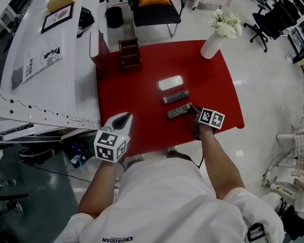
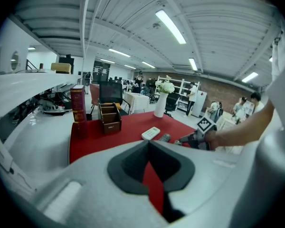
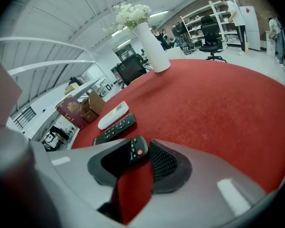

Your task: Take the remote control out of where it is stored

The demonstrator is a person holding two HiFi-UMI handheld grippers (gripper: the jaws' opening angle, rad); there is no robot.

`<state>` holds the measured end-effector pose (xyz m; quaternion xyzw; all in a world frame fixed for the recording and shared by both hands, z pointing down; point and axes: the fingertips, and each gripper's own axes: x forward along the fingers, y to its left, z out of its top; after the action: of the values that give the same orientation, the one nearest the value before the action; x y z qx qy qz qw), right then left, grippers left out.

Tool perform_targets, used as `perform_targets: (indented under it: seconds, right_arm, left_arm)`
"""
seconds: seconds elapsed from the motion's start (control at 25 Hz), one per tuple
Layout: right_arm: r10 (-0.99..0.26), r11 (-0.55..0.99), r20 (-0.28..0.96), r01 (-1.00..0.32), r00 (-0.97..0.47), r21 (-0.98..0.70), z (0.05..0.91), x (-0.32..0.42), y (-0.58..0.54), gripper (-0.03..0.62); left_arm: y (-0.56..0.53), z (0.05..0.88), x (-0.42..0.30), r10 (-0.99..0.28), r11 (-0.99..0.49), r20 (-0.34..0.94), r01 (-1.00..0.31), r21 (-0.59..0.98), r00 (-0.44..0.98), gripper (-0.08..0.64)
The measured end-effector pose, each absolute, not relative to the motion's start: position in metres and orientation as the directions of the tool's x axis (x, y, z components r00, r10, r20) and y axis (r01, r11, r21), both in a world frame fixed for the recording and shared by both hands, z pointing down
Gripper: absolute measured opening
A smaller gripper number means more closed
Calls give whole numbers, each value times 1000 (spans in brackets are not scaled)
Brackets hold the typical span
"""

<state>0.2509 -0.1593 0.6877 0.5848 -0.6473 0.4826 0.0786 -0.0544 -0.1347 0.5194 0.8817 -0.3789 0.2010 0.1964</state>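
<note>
Three remotes lie in a row on the red table (image 1: 142,130): a white one (image 1: 171,82), a dark one (image 1: 175,96) and a second dark one (image 1: 180,110) nearest me. My right gripper (image 1: 193,109) is low over the end of that nearest remote (image 3: 133,152). The remote rests on the cloth between the jaws, close to the left pad, with a gap to the right pad. Its red button faces up. My left gripper (image 1: 124,117) hovers at the table's near left edge, its tips together and nothing in them.
A brown wooden holder (image 1: 129,52) and a dark red book (image 1: 99,49) stand at the table's far left. A white vase with flowers (image 1: 213,44) stands at the far right corner. White shelving (image 1: 45,75) runs along the left. A black chair (image 1: 154,4) is beyond the table.
</note>
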Motion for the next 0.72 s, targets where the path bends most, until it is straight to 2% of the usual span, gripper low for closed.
perform_targets:
  seconds: [0.4,0.72]
  right_arm:
    - [-727,-85,631,-875,-272,-476,650,235,-145,123]
    - [-771,129,508,-875,-384,-466,579,165,-104,37]
  left_arm:
    - [-120,509,-64,-565,-678,478,-709,196,672,2]
    - [-97,494,-80,-540,-722,453,-667,185,710,2]
